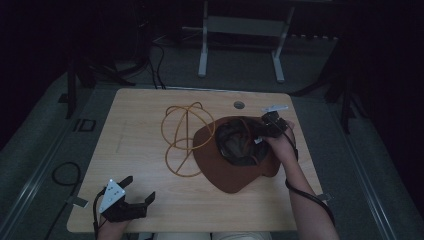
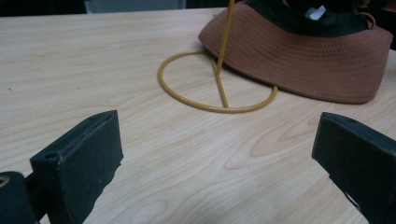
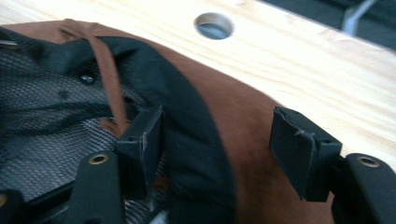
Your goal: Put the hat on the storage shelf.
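Observation:
A brown brimmed hat [image 1: 235, 167] lies upside down on the wooden table [image 1: 140, 120], showing its dark mesh lining [image 3: 46, 121] and a brown chin cord [image 3: 109, 70]. A yellow wire stand [image 1: 182, 135] rises beside it, its round base [image 2: 215, 88] partly under the brim [image 2: 303, 60]. My right gripper [image 1: 264, 131] is open and straddles the hat's edge [image 3: 196, 140]: one jaw is inside the crown, the other outside over the brim. My left gripper [image 1: 135, 195] rests open near the table's front left corner, with nothing between its jaws.
A round cable hole [image 1: 239, 105] sits in the table near the far edge, also seen beyond the hat [image 3: 214, 25]. A white metal frame [image 1: 240, 40] stands on the floor behind the table. Cables [image 1: 65, 172] trail on the floor at left.

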`<state>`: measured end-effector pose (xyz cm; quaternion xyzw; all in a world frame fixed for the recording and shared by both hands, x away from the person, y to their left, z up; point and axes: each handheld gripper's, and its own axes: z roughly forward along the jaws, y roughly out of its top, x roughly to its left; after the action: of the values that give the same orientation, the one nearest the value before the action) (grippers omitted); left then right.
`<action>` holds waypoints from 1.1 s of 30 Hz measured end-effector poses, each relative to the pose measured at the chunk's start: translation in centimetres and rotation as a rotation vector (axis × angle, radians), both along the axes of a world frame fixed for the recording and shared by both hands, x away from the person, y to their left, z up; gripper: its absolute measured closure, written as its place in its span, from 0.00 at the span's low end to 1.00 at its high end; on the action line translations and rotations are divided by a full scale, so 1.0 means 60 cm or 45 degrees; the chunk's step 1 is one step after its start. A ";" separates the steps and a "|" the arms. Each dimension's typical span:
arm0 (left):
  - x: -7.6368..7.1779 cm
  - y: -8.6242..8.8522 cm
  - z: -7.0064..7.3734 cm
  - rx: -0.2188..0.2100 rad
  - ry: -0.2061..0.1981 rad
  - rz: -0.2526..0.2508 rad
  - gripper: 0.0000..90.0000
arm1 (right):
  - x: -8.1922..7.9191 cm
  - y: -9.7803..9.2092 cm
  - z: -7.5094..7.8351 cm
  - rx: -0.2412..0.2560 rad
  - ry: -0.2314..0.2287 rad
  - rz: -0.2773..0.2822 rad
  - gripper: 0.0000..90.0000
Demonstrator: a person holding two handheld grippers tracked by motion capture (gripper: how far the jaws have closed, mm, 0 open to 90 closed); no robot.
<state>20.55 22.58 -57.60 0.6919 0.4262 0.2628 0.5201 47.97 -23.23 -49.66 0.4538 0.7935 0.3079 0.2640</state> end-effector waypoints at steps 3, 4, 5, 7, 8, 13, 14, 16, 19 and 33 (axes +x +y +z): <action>-0.001 0.000 -0.001 -0.004 -0.004 -0.004 0.05 | 0.009 0.013 -0.007 -0.069 0.008 -0.019 0.36; -0.002 0.000 0.000 -0.005 -0.008 -0.004 0.05 | 0.011 0.016 -0.009 -0.090 0.005 -0.027 0.36; -0.003 0.000 0.001 -0.005 -0.013 -0.001 0.05 | 0.013 0.020 -0.013 -0.134 0.002 -0.029 0.36; -0.004 0.001 0.002 -0.003 -0.020 -0.003 0.05 | 0.017 0.028 -0.023 -0.234 -0.006 -0.031 0.36; -0.005 0.001 0.002 -0.003 -0.020 -0.003 0.05 | 0.017 0.031 -0.027 -0.271 -0.015 -0.030 0.37; -0.007 0.002 0.003 -0.011 -0.029 0.005 0.05 | 0.011 0.036 -0.056 -0.448 -0.050 -0.010 0.65; -0.008 0.003 0.003 -0.010 -0.030 0.009 0.05 | 0.010 0.032 -0.057 -0.399 -0.029 -0.017 0.71; -0.009 0.004 0.003 -0.019 -0.029 0.010 0.06 | 0.009 0.028 -0.056 -0.363 -0.030 -0.022 0.76; -0.008 0.006 0.003 -0.030 -0.019 0.011 0.07 | 0.000 0.013 -0.048 -0.284 -0.039 -0.039 0.89; -0.007 -0.002 0.007 -0.039 -0.006 0.004 0.07 | -0.054 -0.057 0.040 0.057 -0.125 -0.114 0.94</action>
<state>20.11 22.46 -57.19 0.6824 0.4303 0.2586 0.5313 44.74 -26.65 -47.26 0.4789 0.7514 0.3352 0.3061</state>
